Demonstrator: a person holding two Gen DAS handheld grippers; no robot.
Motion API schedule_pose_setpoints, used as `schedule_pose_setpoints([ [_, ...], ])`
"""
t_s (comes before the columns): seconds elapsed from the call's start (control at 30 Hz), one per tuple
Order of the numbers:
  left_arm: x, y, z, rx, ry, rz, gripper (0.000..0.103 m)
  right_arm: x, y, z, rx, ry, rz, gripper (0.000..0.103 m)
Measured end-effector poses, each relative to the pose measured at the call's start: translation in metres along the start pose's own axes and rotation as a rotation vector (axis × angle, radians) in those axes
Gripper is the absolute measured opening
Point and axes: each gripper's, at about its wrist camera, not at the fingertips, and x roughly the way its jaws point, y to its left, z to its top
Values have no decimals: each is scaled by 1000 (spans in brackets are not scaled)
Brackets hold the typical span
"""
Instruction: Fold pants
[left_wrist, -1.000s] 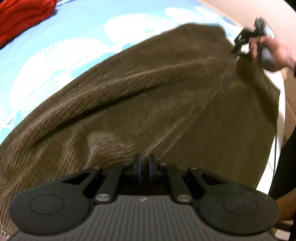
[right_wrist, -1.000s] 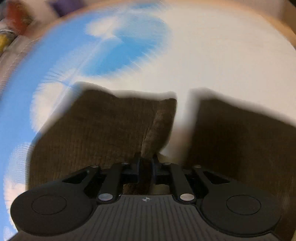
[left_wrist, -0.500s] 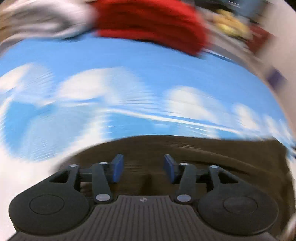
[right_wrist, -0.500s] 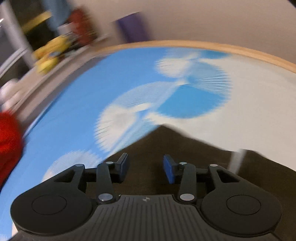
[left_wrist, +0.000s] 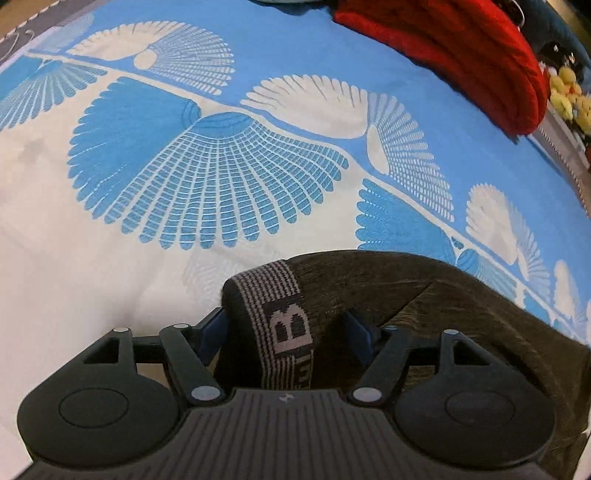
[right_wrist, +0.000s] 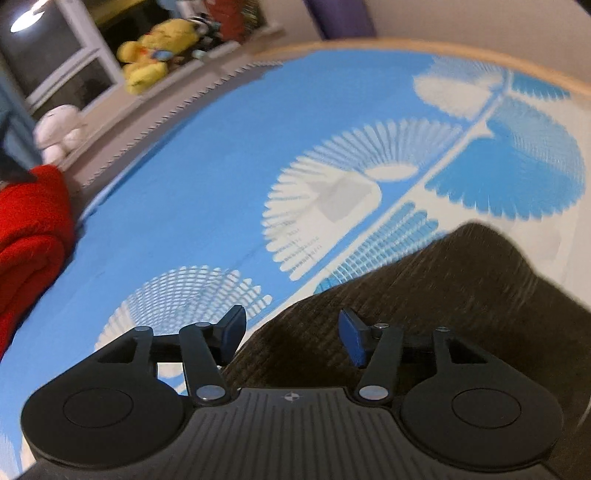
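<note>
The dark brown corduroy pants (left_wrist: 443, 295) lie folded on a blue and white patterned bedsheet (left_wrist: 207, 177). Their striped elastic waistband (left_wrist: 280, 317) with a letter B sits between the fingers of my left gripper (left_wrist: 286, 326), which is open around it. In the right wrist view the pants (right_wrist: 424, 295) lie under and ahead of my right gripper (right_wrist: 291, 332), which is open and empty just above the cloth.
A red folded garment (left_wrist: 461, 55) lies at the far edge of the bed; it also shows in the right wrist view (right_wrist: 29, 236). Yellow and white plush toys (right_wrist: 147, 55) sit on a shelf beyond the bed. A wooden bed edge (right_wrist: 443, 48) runs along the far right.
Both grippers have let go of the pants and opened. The pants now lie folded on the bed. Both grippers have swung to face across the sheet.
</note>
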Motion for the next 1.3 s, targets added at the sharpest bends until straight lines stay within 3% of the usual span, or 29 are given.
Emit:
schedule_pose_setpoints([
  [0.1,6,-2,0,24,-2,15,76,19,6,1,-9,30,-61,60],
  [0.23,16,-6,1,64,-15,35,79,32,27,-1,-107,25,-116,73],
  [0.27,18,-8,0,82,-21,45,77,35,33,-2,-149,32,-143,71],
  [0.3,19,-9,0,94,-26,53,75,38,41,-5,-208,37,-188,63],
  [0.37,18,-12,0,125,-40,79,57,41,52,-13,-301,21,-283,45],
  [0.43,14,-11,1,127,-52,64,48,38,54,-19,-334,-6,-320,15],
  [0.47,11,-11,2,128,-62,52,45,34,53,-17,-304,-21,-317,14],
  [0.5,8,-12,2,139,-78,42,45,24,48,-13,-227,-58,-306,13],
  [0.57,0,-18,1,174,-129,7,44,-8,38,-7,-64,-246,-230,13],
  [0.63,-5,-26,1,200,-169,11,45,-28,33,-6,-45,-438,-120,15],
  [0.67,-6,-28,1,203,-179,19,46,-23,30,-5,-51,-421,-116,19],
  [0.7,-6,-29,1,200,-181,20,46,-10,21,-1,-19,-325,-132,29],
  [0.73,-6,-29,2,194,-176,22,47,1,8,-1,28,-236,-136,31],
  [0.8,-6,-29,3,188,-161,29,48,6,-12,-5,40,-170,-170,31],
  [0.87,-9,-28,6,176,-159,28,50,-2,-22,-3,11,-185,-251,33],
  [0.97,-15,-24,10,137,-170,55,49,-25,-51,7,104,-218,-273,36],
  [1.03,-20,-20,11,107,-170,57,49,-40,-70,7,147,-244,-362,41],
  [1.13,-29,-17,10,99,-172,58,49,-39,-101,-2,246,-135,-469,46],
  [1.17,-32,-18,9,105,-175,61,49,-36,-109,-6,280,-90,-472,47],
  [1.23,-42,-19,6,107,-181,62,49,-38,-110,-11,228,-97,-447,47],
  [1.27,-49,-19,4,104,-185,57,49,-38,-103,-13,183,-88,-445,42],
  [1.3,-57,-19,1,101,-189,49,49,-38,-101,-15,146,-92,-412,12],
])
